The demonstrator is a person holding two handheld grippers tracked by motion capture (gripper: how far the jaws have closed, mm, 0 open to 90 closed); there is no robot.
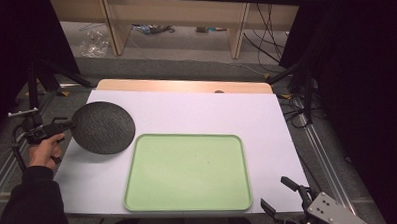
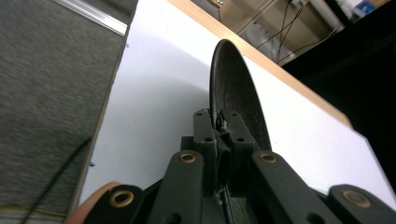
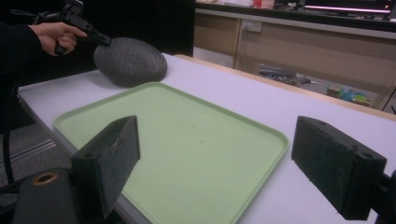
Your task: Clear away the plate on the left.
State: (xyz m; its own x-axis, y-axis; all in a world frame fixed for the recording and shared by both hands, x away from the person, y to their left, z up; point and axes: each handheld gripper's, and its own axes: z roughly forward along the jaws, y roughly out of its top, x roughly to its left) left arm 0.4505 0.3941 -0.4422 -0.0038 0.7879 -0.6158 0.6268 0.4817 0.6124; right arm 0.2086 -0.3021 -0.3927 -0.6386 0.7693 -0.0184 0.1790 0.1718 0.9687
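The left claw (image 1: 67, 125) grips a dark grey round mat (image 1: 103, 127) by its edge, its jaws pressed together on the rim. In the high view the mat is at the left part of the white counter (image 1: 257, 125), just beyond the near-left corner region, with the person's left hand (image 1: 45, 150) wrapped around the claw's handle off the counter's left edge. The mat is tilted, its far edge low toward the counter and its gripped edge raised; in the right gripper view the mat (image 3: 130, 62) slopes down from the left claw (image 3: 103, 41) and seems to touch the counter at its lower edge, though the contact itself is hard to make out. The left gripper view looks along the mat (image 2: 233, 100) edge-on, with the rim caught between the two black jaws.

A pale green tray (image 1: 138, 159) lies flat on the counter, toward the near edge, just to the right of the mat; the mat's lower right edge comes close to the tray's far-left corner. The tray (image 3: 261, 135) is bare.

The right claw (image 1: 280, 193) sits at the near-right corner of the counter, its jaws spread wide apart and holding nothing, pointed across the tray toward the mat.
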